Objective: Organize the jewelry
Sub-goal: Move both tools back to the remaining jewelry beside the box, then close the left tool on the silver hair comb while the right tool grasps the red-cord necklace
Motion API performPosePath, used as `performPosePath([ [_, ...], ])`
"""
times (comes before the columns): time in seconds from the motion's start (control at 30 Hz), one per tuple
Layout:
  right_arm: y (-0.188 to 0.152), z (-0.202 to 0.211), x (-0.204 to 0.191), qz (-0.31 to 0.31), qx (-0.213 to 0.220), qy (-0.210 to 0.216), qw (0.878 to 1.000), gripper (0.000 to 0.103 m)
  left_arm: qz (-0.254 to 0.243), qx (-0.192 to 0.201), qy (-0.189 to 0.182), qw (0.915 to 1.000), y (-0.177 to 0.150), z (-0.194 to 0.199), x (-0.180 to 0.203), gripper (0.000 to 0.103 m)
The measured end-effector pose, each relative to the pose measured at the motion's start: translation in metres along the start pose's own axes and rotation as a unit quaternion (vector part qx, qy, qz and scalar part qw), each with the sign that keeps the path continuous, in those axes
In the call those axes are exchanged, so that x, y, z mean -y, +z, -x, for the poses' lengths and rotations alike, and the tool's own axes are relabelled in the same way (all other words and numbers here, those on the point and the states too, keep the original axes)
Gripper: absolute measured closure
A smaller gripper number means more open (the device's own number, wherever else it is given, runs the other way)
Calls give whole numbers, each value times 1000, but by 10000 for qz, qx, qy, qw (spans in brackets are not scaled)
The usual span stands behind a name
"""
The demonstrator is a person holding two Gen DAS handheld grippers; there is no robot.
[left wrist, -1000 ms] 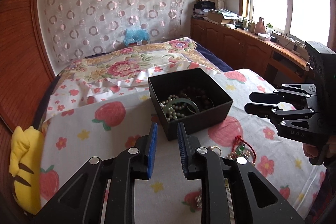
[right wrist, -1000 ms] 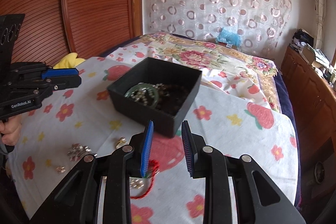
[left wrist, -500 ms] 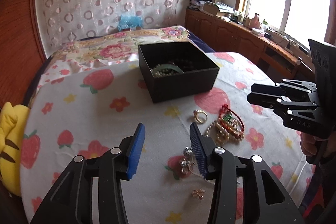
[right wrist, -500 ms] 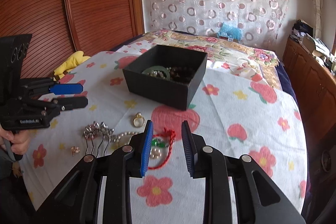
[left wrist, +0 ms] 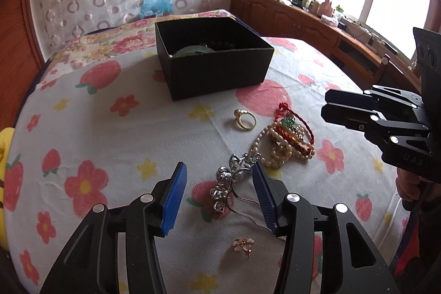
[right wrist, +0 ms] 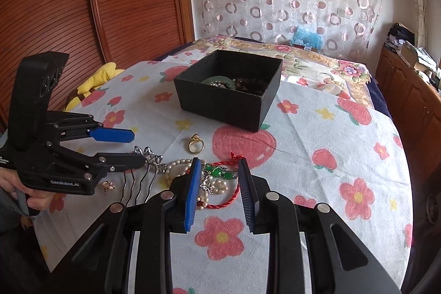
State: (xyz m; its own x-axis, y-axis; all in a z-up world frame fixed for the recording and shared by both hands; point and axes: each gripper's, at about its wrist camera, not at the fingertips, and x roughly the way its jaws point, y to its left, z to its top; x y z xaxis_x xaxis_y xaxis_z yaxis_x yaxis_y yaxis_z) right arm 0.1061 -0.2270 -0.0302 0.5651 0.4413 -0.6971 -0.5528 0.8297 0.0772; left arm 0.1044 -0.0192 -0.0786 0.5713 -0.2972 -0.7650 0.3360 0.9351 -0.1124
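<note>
Lowered since before, left gripper (left wrist: 219, 190) jaws opening around silver hair comb (left wrist: 230, 183); right gripper (right wrist: 219, 190) spread, empty.

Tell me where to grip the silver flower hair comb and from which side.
Grip the flowered top, coming from above with the left gripper, whose jaws are opening around it. That ornate band stands proud of the cloth, while the thin wire prongs lie flat and would slip.

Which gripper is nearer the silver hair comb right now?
Left. The left gripper hangs just above the silver hair comb, jaws opening on either side of it. The right gripper sits farther off, over the pearl and red-cord pile.
</note>
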Motion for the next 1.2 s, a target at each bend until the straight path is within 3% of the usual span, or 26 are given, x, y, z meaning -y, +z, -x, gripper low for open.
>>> performPosePath([
  [0.3,-3,-1,6,-50,-48,-4,10000,73,-6,-82,-112,9999,-1,-7,3,56],
  [0.47,-4,-2,9,-75,-78,0,9999,73,-14,-52,-267,9996,-2,-5,6,70],
  [0.5,-4,-3,9,-76,-86,0,9999,73,-25,-38,-249,9997,-2,-4,7,74],
  [0.53,-4,-3,9,-76,-93,-1,9999,73,-49,-24,-216,9998,-2,-3,7,85],
  [0.6,-5,-4,10,-82,-108,-9,9999,73,-40,6,-199,9998,-3,-1,6,89],
  [1.2,-7,-12,17,-137,-209,-4,9997,73,52,915,181,9956,1,54,4,96],
])
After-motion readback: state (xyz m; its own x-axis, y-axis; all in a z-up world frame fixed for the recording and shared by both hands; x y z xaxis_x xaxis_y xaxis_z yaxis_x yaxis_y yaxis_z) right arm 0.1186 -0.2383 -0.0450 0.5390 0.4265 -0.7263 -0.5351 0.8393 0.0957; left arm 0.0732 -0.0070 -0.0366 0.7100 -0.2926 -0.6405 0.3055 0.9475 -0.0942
